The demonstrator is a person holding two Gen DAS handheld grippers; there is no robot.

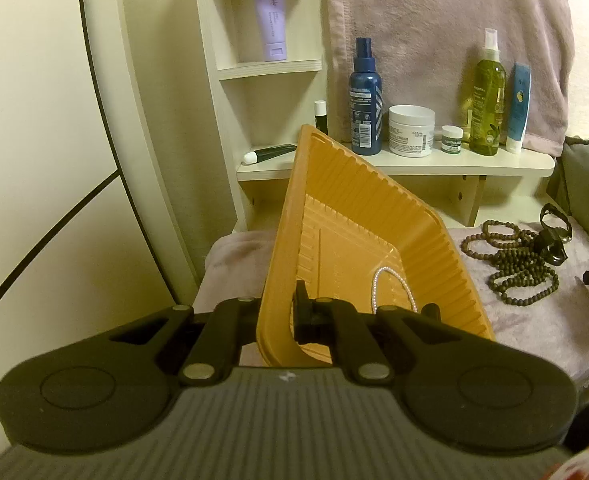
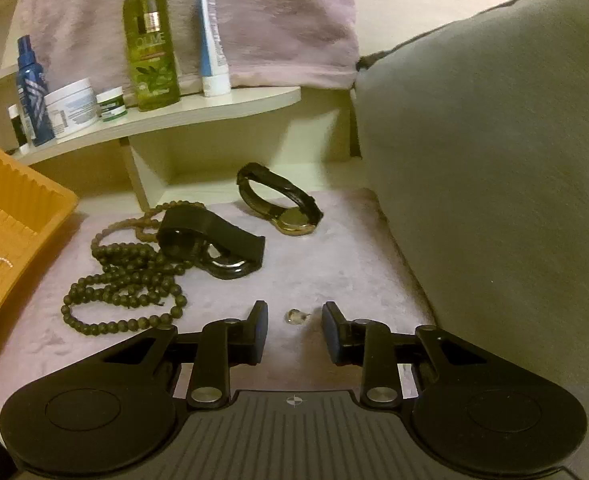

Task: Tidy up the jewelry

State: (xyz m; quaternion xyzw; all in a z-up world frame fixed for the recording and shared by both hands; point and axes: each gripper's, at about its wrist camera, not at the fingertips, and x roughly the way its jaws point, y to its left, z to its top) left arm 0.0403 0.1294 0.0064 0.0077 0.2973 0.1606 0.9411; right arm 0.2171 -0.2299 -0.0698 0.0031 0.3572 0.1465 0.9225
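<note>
Pink cloth, clutter near its back edge.
Left gripper (image 1: 290,312) clamped the tilted tray (image 1: 358,216); right gripper (image 2: 294,320), jaws apart, straddled a tiny stud (image 2: 295,315) that could easily squirt away.

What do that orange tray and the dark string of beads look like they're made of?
The orange tray looks like thin moulded plastic: ribbed walls, embossed floor, a slight sheen. The dark beads look like wood or seed, matte brown and evenly round, though dull plastic or stone cannot be ruled out.
</note>
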